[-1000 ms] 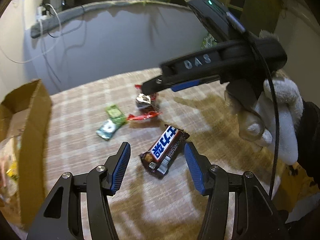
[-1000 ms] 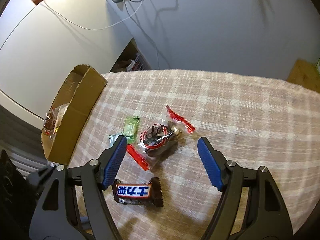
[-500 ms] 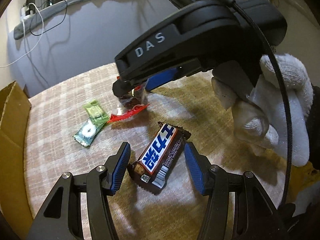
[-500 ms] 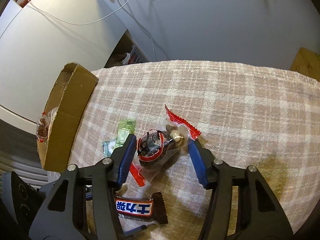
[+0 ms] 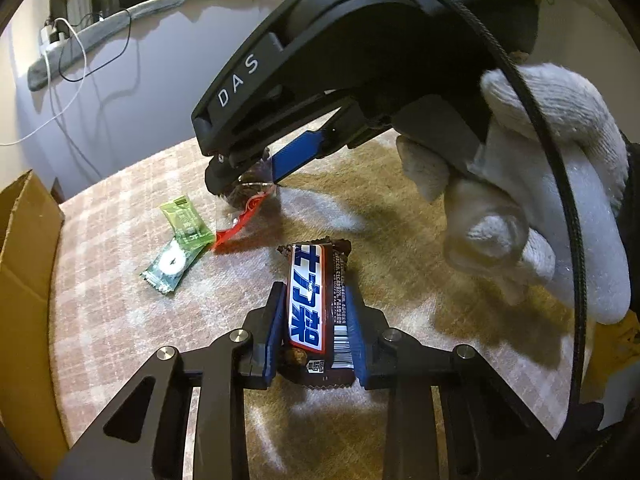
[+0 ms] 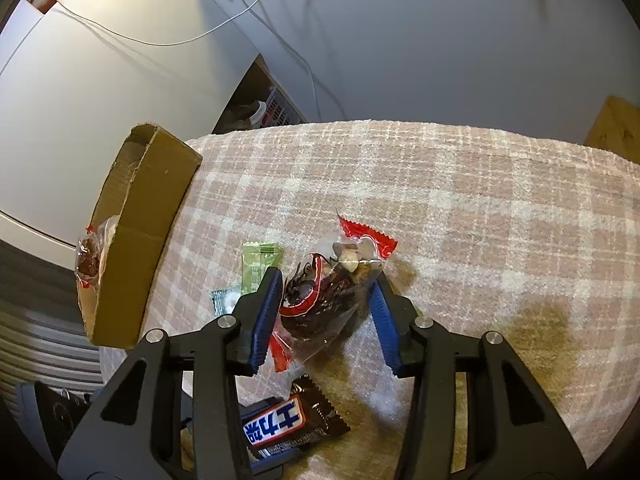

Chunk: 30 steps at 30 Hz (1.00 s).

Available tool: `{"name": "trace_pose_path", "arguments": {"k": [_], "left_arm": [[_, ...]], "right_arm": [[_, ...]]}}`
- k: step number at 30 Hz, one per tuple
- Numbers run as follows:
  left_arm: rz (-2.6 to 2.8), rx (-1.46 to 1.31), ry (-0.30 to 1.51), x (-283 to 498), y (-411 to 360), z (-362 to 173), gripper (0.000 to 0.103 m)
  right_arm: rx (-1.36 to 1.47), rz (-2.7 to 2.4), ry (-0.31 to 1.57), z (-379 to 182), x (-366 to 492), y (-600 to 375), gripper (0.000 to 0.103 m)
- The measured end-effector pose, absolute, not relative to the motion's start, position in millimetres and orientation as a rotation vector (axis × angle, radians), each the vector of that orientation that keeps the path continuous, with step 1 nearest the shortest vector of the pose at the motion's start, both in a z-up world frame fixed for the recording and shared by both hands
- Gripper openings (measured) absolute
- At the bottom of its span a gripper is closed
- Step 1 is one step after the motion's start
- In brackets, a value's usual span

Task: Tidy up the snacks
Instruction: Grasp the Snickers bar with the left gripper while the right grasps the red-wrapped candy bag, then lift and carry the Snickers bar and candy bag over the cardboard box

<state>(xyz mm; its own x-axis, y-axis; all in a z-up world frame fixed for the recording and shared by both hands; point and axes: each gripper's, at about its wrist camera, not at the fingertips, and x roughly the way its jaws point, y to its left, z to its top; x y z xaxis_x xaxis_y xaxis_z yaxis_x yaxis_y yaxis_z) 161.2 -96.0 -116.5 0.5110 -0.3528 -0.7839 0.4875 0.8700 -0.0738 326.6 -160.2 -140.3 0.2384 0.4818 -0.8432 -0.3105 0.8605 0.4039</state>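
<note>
1. The left gripper (image 5: pixel 314 320) has its blue-padded fingers (image 5: pixel 274 328) pinching a chocolate bar (image 5: pixel 316 312) by its long sides; the bar points away from the camera and its far end reaches out past the fingertips over the checked cloth (image 5: pixel 120 300) on the worktop.
2. In the right wrist view the same chocolate bar (image 6: pixel 288 424) shows at the bottom edge, just below the right gripper (image 6: pixel 326 292).
3. The right gripper's fingers (image 6: pixel 266 316) are pressed in on a clear snack bag (image 6: pixel 320 300) with red ends and dark contents; both pads touch the bag's sides, and the bag rests on the cloth.
4. From the left wrist view that snack bag (image 5: pixel 250 196) sits under the tip of the right gripper (image 5: pixel 256 176), which is held by a hand in a white glove (image 5: pixel 540 184).
5. Two small green sweets lie just left of the bag: a light green packet (image 5: pixel 186 222) and a darker green packet (image 5: pixel 170 266), touching each other.
6. A cardboard box (image 6: pixel 136 232) stands at the left edge of the cloth, with another clear snack bag (image 6: pixel 90 256) inside it.
</note>
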Motion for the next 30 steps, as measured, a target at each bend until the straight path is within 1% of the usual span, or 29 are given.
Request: {"name": "trace_pose_path", "arguments": {"k": [9,20,30], "left_arm": [[-0.479,0.099,0.901,153.6,-79.9,-111.1,0.027],[-0.452,0.018,0.881,152.9,-57.9,-103.5,0.027],[-0.395,-0.011,0.813,140.0,-30.2,-80.0,0.027]], "right_arm": [[0.217,0.559,1.203,-139.3,324.4,-162.4,0.039],[0.327,0.588,1.18,-125.0,310.1,-190.5,0.039],[0.293,0.598,1.121,-94.6,288.1,-195.3,0.039]]}}
